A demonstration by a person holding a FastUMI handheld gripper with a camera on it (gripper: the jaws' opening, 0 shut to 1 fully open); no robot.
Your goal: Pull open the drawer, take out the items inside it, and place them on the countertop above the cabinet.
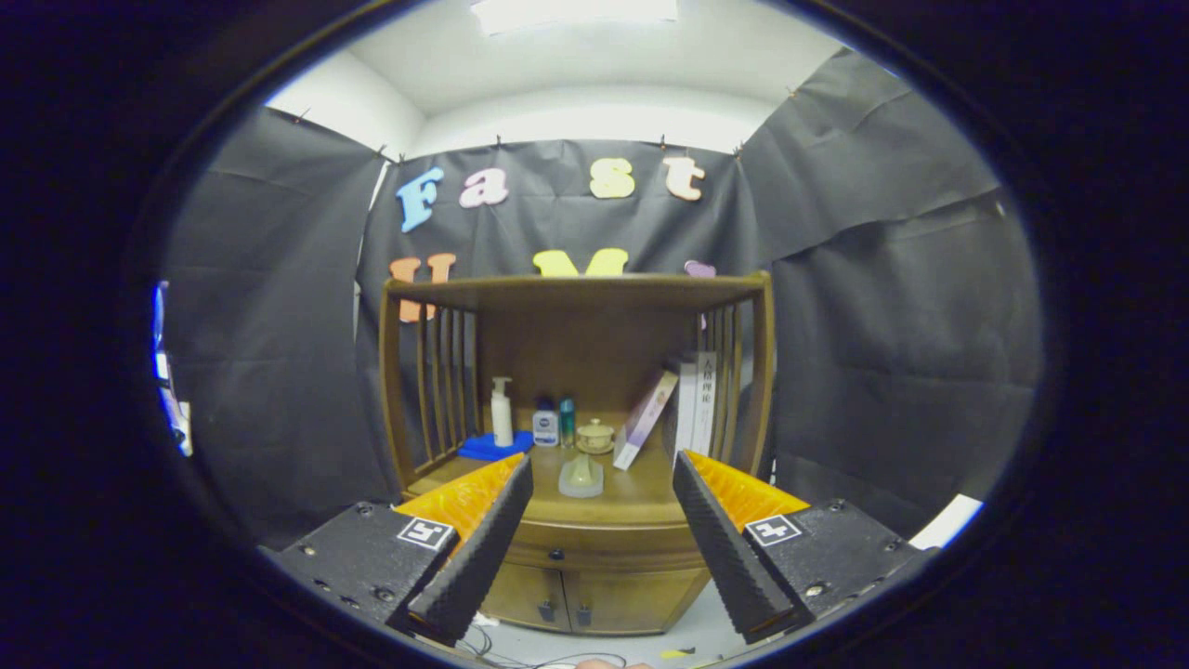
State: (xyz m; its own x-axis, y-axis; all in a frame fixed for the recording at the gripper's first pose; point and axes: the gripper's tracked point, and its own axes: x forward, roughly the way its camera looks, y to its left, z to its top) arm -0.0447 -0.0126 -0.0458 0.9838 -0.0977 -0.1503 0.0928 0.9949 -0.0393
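Gripper (602, 483) spread wide, holding nothing, well short of the cabinet's (594, 567) closed drawer (604, 544).

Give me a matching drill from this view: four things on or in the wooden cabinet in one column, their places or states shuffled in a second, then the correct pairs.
Things:
1. pump bottle
2. lidded cup
3. books
4. drawer

Places or states:
A. closed, below the countertop
B. on the blue pad by the side slats
C. upright at the shelf's far side from the pad
D. mid-shelf, beside two small bottles

Pairs: 1-B, 2-D, 3-C, 4-A.

The gripper has its jaws open, nothing between them, short of the cabinet.
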